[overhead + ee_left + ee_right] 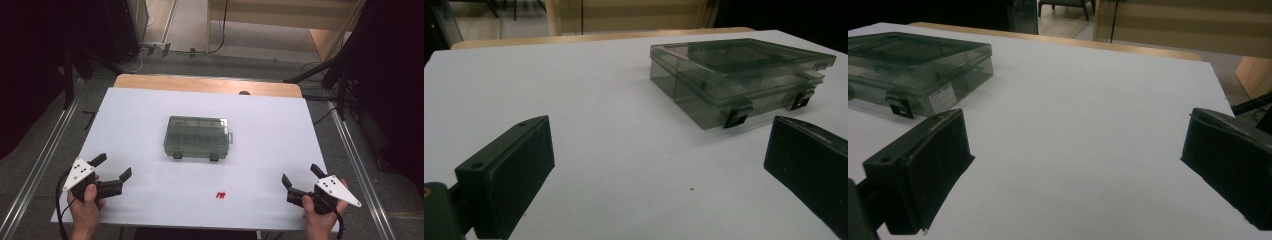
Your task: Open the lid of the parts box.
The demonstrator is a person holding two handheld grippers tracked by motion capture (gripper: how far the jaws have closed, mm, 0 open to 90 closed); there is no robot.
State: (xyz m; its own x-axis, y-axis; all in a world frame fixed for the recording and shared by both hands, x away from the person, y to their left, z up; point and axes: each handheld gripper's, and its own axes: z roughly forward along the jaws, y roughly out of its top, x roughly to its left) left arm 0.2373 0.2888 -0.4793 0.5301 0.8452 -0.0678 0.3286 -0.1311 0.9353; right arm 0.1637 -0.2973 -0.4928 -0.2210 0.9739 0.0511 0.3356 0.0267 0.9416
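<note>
A dim room with dark curtains at the sides surrounds a white desk whose wooden far edge shows beyond the sheet. On it, about mid-desk and a little toward the far side, lies the closed smoky plastic compartment box, its two dark latches facing the person; nearer the front edge, well apart from the box, sits a small cluster of red pieces. The left claw hovers near the front left corner and the right claw near the front right corner, both released with jaws standing wide and nothing between them, both well apart from the box. The likely trouble: the box is light and smooth, so pushing at one latch with a single claw could skate it across the slick sheet or spin it instead of popping the clasp; steadying it with the other claw would help. The red pieces look tiny and could be flicked off the near edge by a sweeping jaw or a trailing cable. Open room is generous on every side of the box, yet both claws start close to the desk's front corners.
</note>
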